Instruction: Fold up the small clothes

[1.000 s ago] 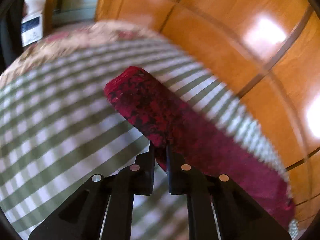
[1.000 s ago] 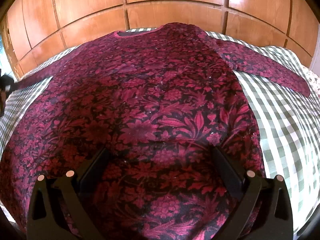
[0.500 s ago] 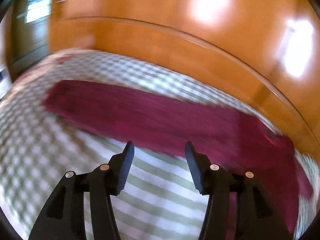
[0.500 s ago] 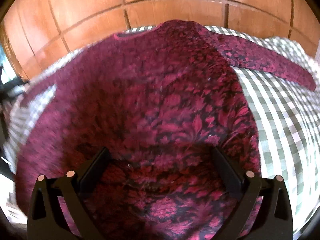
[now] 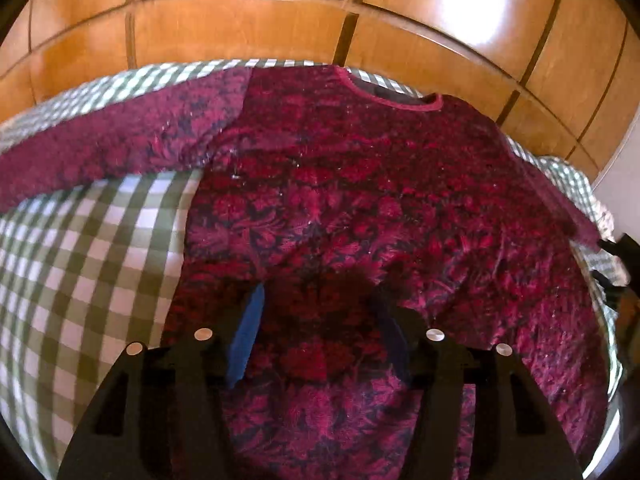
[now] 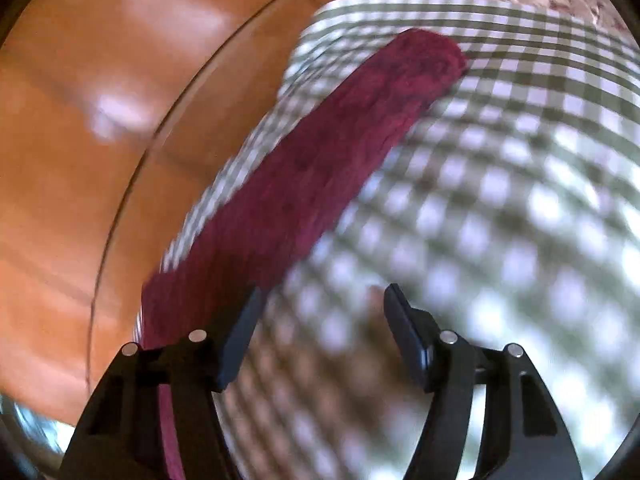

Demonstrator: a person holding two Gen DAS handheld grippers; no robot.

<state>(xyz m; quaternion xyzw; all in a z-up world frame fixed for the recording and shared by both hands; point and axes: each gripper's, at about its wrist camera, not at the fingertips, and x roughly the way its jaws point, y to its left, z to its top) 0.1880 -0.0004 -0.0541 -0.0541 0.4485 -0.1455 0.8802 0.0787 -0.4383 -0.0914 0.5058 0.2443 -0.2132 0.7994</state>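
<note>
Crimson floral knit sweater, one only, lies flat on one green-checked bedcover. Left gripper and right gripper both gape wide, holding nothing.

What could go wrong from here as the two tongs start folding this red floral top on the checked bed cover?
1. The right tongs are open beside the sleeve, not over it; closing now may pinch the checked cover instead.
2. The left tongs, open over the top, may grab one layer only and bunch it.
</note>
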